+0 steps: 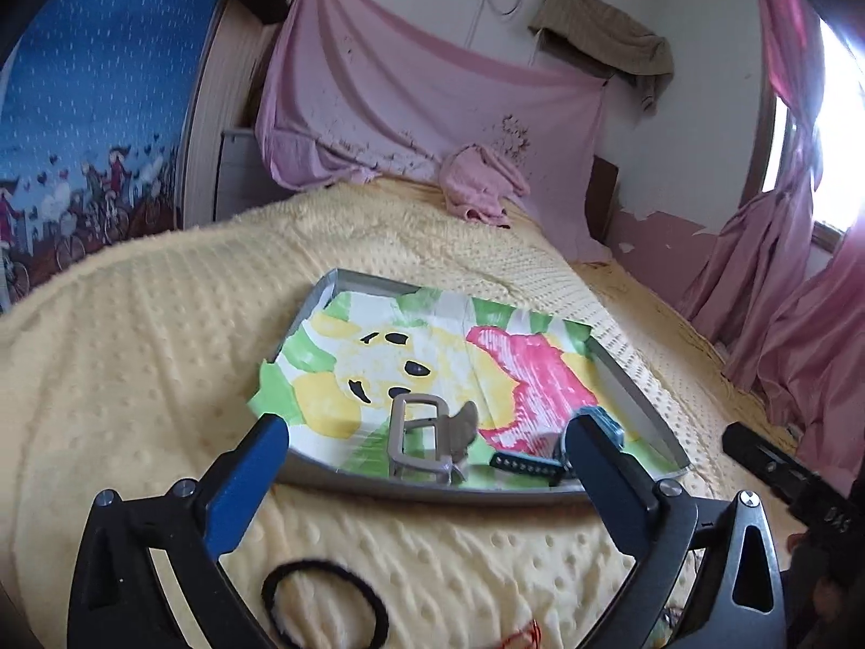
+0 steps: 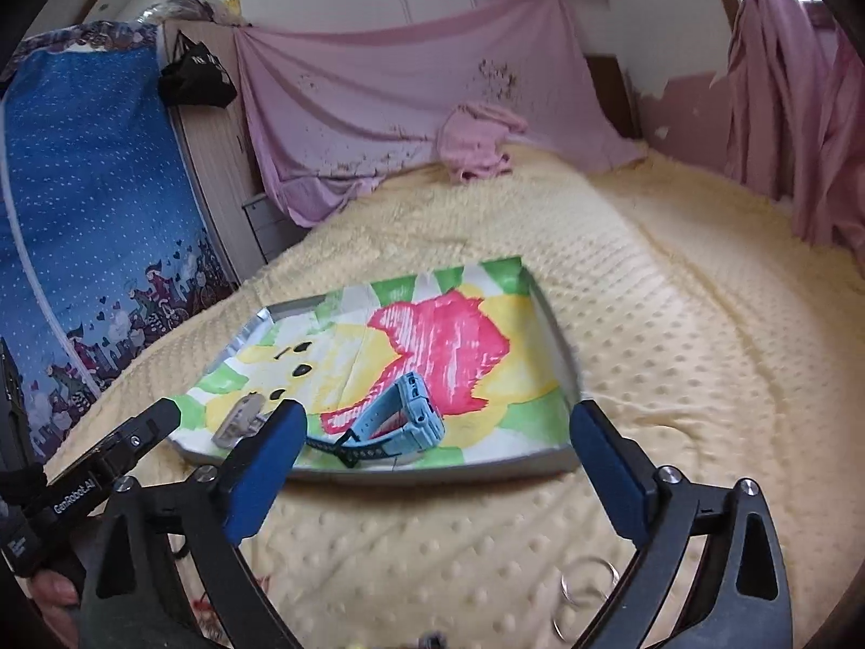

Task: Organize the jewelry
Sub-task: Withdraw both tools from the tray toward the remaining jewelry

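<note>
Bed (image 1: 135, 357), spread with a nubbly pale-yellow blanket, carries a shallow grey tray (image 1: 643, 400) lined with a crayon-coloured paper. In the tray: a beige rectangular hair claw (image 1: 419, 435) and a blue strapped watch (image 2: 403, 414). Left hand-held gripper (image 1: 427, 435) and right hand-held gripper (image 2: 438, 427) both gape wide, tilted downward, nothing between the pads. On the blanket: a black hair tie (image 1: 324, 608), partly cropped; clear rings (image 2: 589, 581), blurred.

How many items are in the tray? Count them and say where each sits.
2. The beige hair clip lies by the tray's near edge; the blue watch lies just right of it. None seem hidden.
</note>
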`<state>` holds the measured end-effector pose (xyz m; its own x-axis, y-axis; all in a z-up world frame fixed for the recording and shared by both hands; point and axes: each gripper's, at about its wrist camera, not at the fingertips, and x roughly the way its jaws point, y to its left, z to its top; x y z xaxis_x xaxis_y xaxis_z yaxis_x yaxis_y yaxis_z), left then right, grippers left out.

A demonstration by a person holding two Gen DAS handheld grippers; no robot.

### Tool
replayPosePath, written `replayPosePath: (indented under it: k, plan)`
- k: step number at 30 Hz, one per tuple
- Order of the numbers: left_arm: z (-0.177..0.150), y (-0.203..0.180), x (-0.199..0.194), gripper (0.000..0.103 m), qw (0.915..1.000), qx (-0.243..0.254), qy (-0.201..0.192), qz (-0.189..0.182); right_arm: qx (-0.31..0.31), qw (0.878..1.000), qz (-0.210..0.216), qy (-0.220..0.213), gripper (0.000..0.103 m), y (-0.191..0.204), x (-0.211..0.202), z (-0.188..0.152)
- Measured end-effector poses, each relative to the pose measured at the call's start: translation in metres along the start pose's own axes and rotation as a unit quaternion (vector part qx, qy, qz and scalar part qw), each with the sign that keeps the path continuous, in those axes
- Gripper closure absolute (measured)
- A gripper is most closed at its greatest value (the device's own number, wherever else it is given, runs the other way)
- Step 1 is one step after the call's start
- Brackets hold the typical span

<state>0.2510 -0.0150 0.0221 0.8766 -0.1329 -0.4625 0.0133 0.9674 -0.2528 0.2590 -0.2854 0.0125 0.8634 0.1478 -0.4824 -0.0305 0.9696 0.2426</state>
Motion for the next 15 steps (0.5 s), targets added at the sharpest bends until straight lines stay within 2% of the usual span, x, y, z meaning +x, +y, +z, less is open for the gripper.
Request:
replayPosePath:
  k: [5,10,15]
  plan:
    - [-0.016,-0.007,-0.026,0.000,0.9996,0.026,-0.006,0.003,-0.018,0.999,-0.010,-0.025,0.002,-0.005,-0.042,-0.013]
    - [-0.032,-0.018,-0.050,0.000,0.9981,0.062,0.000,-0.009,-0.019,1.000,-0.019,-0.015,0.001,-0.019,-0.076,-0.031]
    - [-0.048,-0.020,-0.075,0.000,0.9975,0.068,0.004,-0.019,-0.015,0.999,-0.032,-0.025,0.001,-0.031,-0.107,-0.047]
